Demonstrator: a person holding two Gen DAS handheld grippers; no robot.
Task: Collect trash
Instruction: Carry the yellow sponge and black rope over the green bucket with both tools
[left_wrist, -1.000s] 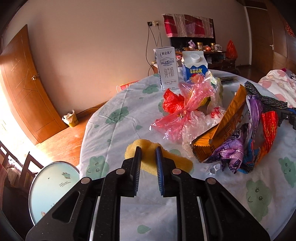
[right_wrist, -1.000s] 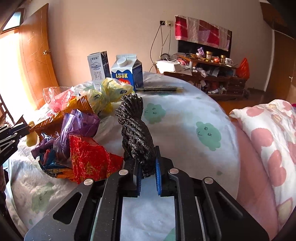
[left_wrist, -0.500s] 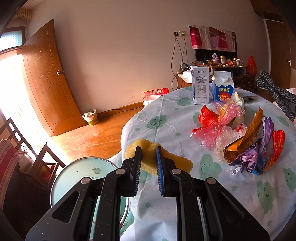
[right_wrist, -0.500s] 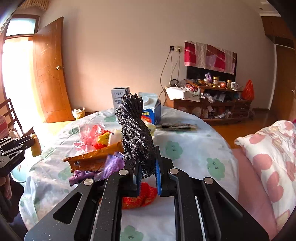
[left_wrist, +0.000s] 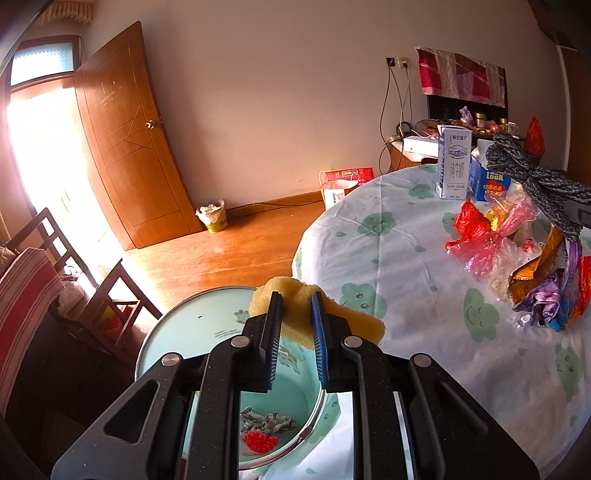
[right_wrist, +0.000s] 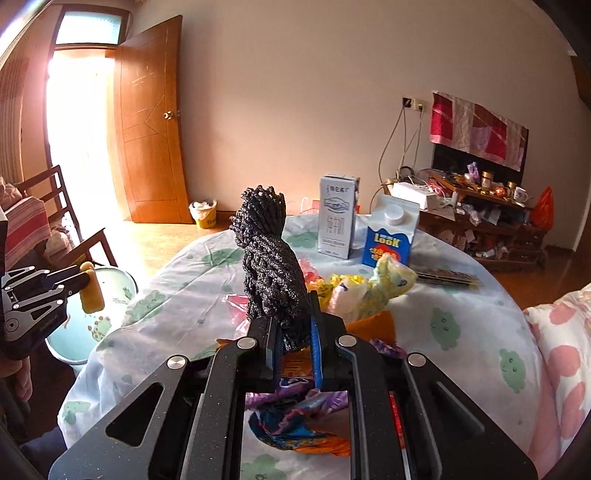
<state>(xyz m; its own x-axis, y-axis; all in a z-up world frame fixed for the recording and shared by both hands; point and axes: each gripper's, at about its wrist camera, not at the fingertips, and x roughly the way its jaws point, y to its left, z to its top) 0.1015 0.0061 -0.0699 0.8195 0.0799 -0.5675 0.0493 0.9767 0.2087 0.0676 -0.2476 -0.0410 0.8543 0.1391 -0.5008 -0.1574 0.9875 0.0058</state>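
Left wrist view: left gripper (left_wrist: 293, 325) clamped on yellow sponge (left_wrist: 295, 295), bin (left_wrist: 199, 332) directly below, slightly toward camera.
Right gripper (right_wrist: 291, 332) pinches dark rope bundle (right_wrist: 267, 258), upright, over the table (right_wrist: 461, 314); bin lies to its left, so left hand is nearer.

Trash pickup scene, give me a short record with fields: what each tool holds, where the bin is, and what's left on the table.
left tool: shut on yellow sponge, held above the bin
right tool: shut on dark rope bundle, above the table
bin: light blue, on the floor beside the table, some scraps already inside
table: wrapper pile, red plastic bag, milk carton, blue LOOK carton
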